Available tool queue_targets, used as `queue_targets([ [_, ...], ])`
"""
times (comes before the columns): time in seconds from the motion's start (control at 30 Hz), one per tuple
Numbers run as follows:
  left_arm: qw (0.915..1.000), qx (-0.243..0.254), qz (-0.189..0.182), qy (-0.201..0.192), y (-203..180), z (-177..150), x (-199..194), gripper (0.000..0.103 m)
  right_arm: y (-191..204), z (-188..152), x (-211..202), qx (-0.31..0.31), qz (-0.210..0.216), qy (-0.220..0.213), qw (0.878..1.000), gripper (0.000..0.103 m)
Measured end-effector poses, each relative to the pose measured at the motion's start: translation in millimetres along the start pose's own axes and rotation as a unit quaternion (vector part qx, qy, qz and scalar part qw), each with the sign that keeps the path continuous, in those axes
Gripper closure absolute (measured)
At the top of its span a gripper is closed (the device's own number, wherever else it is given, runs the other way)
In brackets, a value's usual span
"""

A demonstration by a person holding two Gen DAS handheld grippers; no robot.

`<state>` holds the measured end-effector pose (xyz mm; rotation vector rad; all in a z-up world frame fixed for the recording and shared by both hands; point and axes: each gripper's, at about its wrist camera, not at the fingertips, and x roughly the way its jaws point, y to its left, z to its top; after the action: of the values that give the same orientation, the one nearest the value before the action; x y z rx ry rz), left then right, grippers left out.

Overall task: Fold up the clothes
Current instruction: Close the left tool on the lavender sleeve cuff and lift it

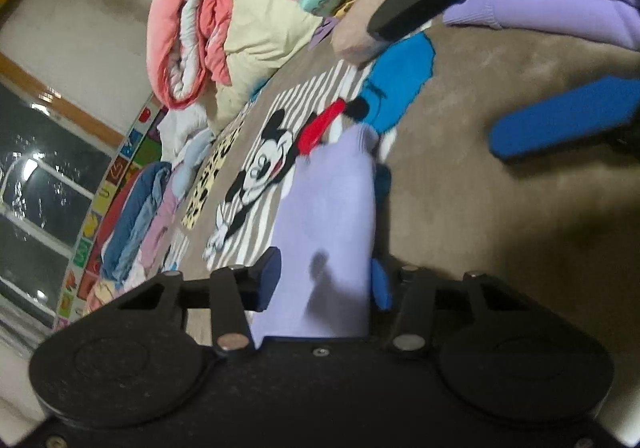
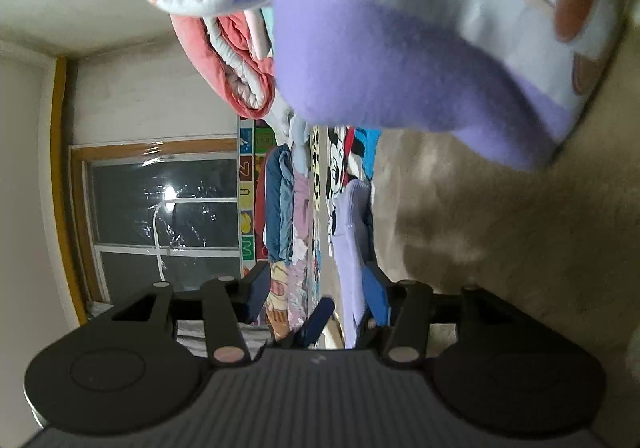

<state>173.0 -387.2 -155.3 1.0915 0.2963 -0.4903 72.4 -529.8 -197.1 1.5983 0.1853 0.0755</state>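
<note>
lilac cloth (image 1: pixel 324 232) lies stretched over the mickey blanket (image 1: pixel 264 163) on the bed, and it runs right in between the blue pads of the left gripper (image 1: pixel 326 284). the pads stand apart on either side of the fabric, so that gripper reads as open around it, not yet pinching. in the right wrist view the right gripper (image 2: pixel 320 292) also has its pads spread, with the same lilac strip (image 2: pixel 352 232) lying just beside the right-hand pad; whether it touches is hard to say. a bigger lilac garment (image 2: pixel 400 79) with a pale printed panel hangs close over that camera, blurred, and what holds it is out of sight.

the step in hand looks like taking an edge of the cloth for a fold. to do it well, close the left pads squarely across the hem so both layers are caught, not one. keep the fabric flat on the blanket while lifting, and bring both grippers up level so the fold line stays straight. watch the quilts (image 1: pixel 192 27) piled along the wall: a wide swing could drag the cloth into them.
</note>
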Motion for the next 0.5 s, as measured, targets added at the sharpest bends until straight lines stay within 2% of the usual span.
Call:
queue_targets([
  [0.13, 0.9998, 0.019, 0.005, -0.002, -1, 11, 15, 0.060, -4, 6, -5, 0.012, 0.005, -0.019, 1.000, 0.051],
  [0.33, 0.9994, 0.034, -0.002, 0.008, -2, 23, 36, 0.079, -13, 9, -3, 0.036, 0.017, -0.032, 0.999, 0.051],
  [0.4, 0.9993, 0.032, -0.010, 0.014, -2, 25, 37, 0.095, -13, 10, -2, 0.039, 0.018, -0.035, 0.998, 0.051],
  [0.5, 0.9996, 0.012, -0.020, 0.016, 5, 28, 33, 0.096, -14, 10, -1, 0.043, 0.021, -0.045, 0.998, 0.051],
])
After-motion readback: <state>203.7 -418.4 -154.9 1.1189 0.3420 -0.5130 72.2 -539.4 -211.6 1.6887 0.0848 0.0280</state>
